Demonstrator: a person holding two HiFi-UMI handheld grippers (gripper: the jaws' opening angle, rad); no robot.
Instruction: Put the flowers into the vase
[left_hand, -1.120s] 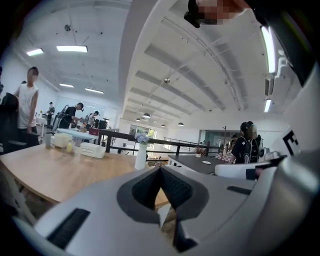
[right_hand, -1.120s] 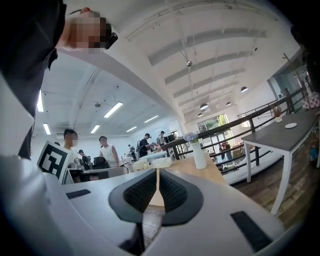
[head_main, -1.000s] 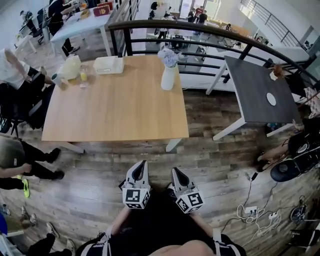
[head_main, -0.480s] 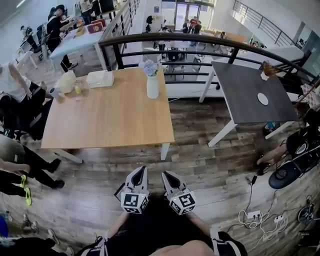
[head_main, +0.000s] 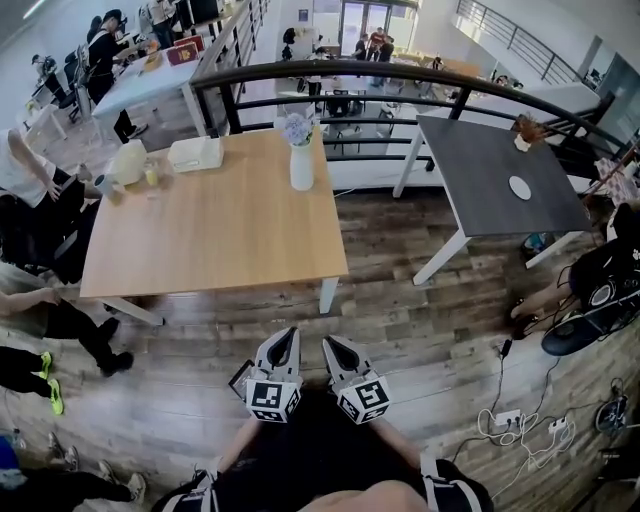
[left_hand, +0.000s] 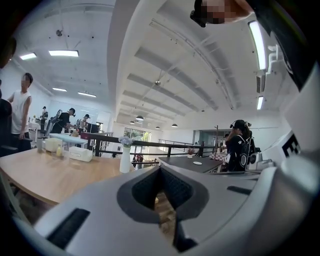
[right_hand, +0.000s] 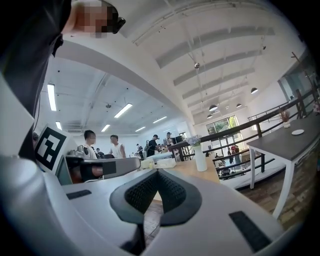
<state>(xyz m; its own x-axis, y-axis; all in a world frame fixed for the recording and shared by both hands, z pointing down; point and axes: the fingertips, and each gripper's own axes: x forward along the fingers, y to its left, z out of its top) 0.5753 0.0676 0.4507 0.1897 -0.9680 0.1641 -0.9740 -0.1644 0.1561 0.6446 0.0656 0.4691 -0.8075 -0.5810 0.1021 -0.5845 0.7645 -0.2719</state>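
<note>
Grey left hand-held gripper (head_main: 287, 335) and right hand-held gripper (head_main: 329, 344) sit side by side close to your body, above the wooden floor (head_main: 440, 330), tips aimed roughly level towards the tabletop (head_main: 215, 235); both pairs of jaws clenched, nothing between them; white vase (head_main: 302, 167) stands upright near the tabletop's far edge, well apart from both, long axis vertical; flowers (head_main: 297, 128) already in its mouth, heads up.

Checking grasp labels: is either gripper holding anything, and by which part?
Nothing held. Left gripper and right gripper are shut and empty; flowers are in the vase.
</note>
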